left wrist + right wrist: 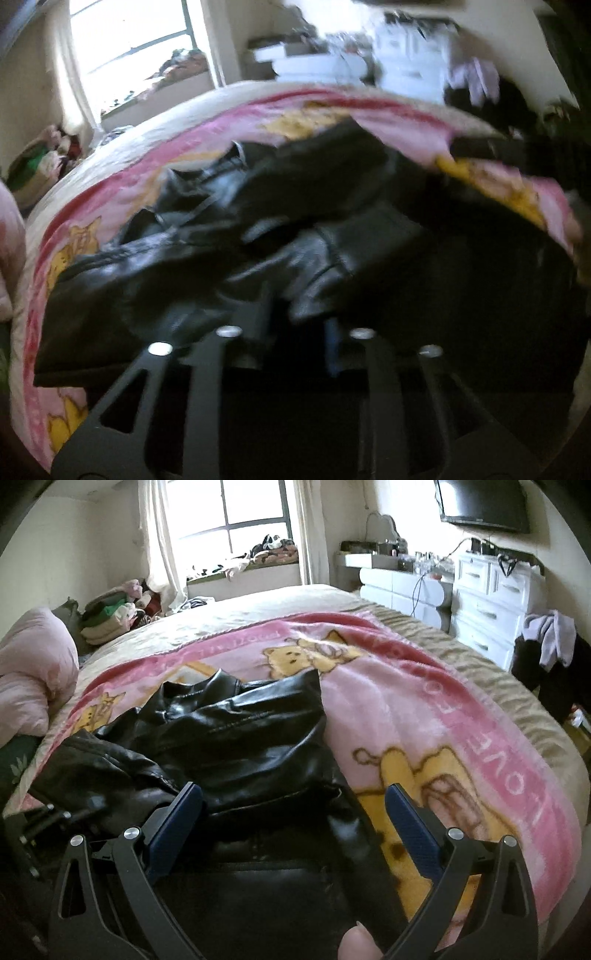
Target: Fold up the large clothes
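Observation:
A black leather jacket (243, 734) lies crumpled on a pink cartoon-bear blanket (424, 716) spread over the bed. My right gripper (293, 801) is open, its blue-padded fingers (406, 819) straddling the near edge of the jacket just above it. In the blurred left wrist view the same jacket (258, 236) fills the middle. My left gripper (295, 325) is closed down on a fold of the jacket, with leather bunched over its fingertips. The left gripper's body shows at the far left of the right wrist view (33, 830), at the jacket's left edge.
The bed (258, 605) runs toward a window (236, 520). A pink duvet (29, 675) and a pile of folded clothes (110, 616) sit at the left. White dressers (480, 602) and a chair with clothes (546, 653) stand at the right.

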A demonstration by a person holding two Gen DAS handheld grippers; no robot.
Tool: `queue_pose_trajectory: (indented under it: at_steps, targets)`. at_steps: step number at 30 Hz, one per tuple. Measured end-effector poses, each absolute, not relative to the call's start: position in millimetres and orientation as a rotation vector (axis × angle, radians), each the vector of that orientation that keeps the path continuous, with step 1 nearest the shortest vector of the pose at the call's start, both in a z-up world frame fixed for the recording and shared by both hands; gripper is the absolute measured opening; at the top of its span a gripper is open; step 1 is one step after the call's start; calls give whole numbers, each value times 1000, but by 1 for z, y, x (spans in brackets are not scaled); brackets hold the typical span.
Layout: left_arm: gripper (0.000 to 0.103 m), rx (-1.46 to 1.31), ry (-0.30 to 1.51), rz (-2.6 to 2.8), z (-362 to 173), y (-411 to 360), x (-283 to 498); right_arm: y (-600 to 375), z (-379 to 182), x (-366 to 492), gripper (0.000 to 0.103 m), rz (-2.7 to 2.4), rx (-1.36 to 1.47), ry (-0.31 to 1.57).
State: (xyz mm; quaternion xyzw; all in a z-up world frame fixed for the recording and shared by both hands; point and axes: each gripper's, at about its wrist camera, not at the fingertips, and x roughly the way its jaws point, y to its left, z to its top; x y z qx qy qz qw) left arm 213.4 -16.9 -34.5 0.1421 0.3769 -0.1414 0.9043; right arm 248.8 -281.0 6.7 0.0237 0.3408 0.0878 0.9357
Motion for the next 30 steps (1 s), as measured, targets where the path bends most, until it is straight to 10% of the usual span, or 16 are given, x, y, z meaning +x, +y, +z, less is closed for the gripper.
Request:
queue_pose_trajectory:
  at_steps: [2, 15, 18, 20, 22, 30]
  targets:
    - [92, 333, 802, -338, -40, -23, 203, -282, 5, 251, 99, 200, 77, 710]
    - [94, -36, 721, -237, 35, 90, 192, -227, -28, 268, 95, 531, 337, 950]
    - [94, -124, 704, -110, 37, 133, 209, -205, -44, 277, 74, 557, 381, 1015]
    - [94, -163, 698, -29, 35, 157, 219, -194, -50, 282, 29, 562, 411, 1015]
    - [94, -210, 708, 8, 32, 172, 226, -185, -45, 284, 13, 558, 369, 986]
    - [94, -333, 682, 89, 32, 211, 239, -165, 57, 285, 5, 646, 108, 682]
